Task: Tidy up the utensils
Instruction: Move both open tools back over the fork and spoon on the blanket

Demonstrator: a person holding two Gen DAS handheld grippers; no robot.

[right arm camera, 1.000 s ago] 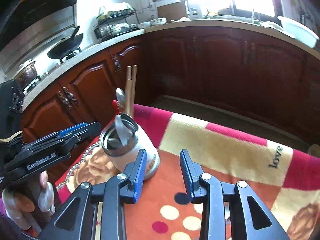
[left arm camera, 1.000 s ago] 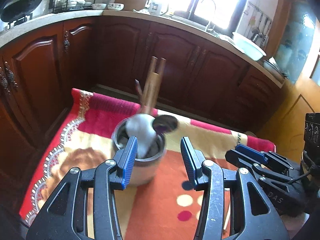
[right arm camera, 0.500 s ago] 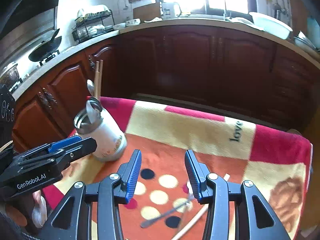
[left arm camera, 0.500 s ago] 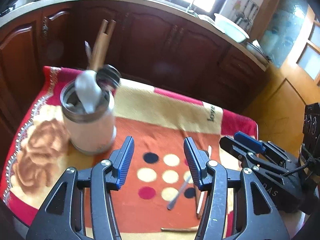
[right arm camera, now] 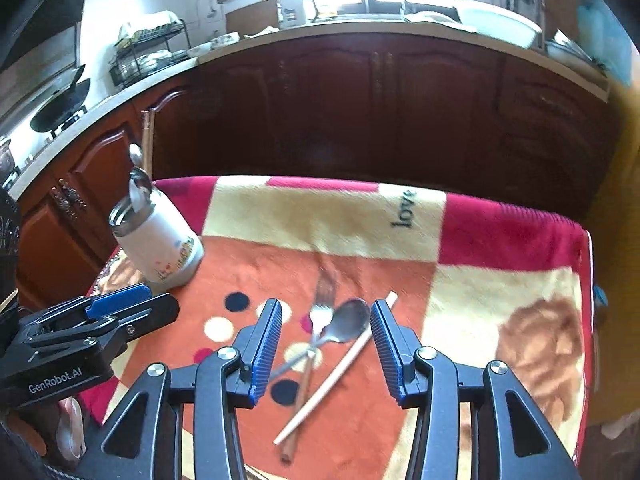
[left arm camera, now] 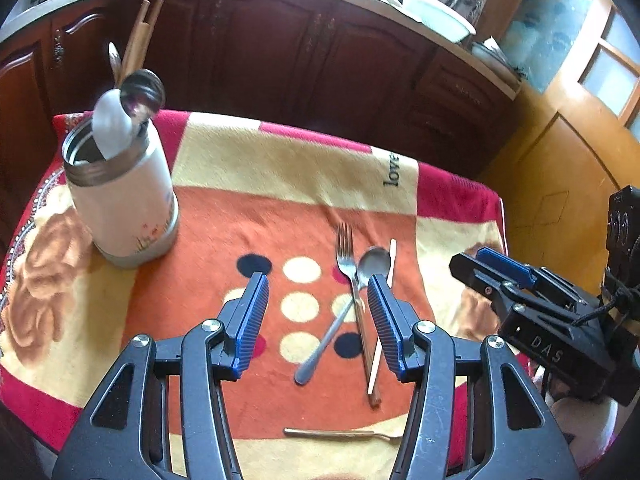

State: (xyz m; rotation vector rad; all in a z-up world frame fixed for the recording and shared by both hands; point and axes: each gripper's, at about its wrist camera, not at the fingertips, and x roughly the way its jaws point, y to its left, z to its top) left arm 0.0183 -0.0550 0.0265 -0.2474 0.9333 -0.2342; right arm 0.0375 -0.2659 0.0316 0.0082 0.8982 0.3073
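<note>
Both tools hang over the blanket-covered surface (left arm camera: 280, 168); the left tool (left arm camera: 316, 320) gapes wide and empty; the right tool (right arm camera: 325, 346), its jaws just opening, holds nothing; a steel fork (left arm camera: 347, 256), steel spoon (left arm camera: 372, 264) and pale chopstick (right arm camera: 340, 368) lie crossed below; the white cylindrical utensil holder (left arm camera: 124, 208) stands well apart at left.

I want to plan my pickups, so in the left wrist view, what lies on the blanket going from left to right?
White utensil holder → left gripper, open and empty → fork → spoon bowl → pale chopstick → right gripper at the far right.
</note>
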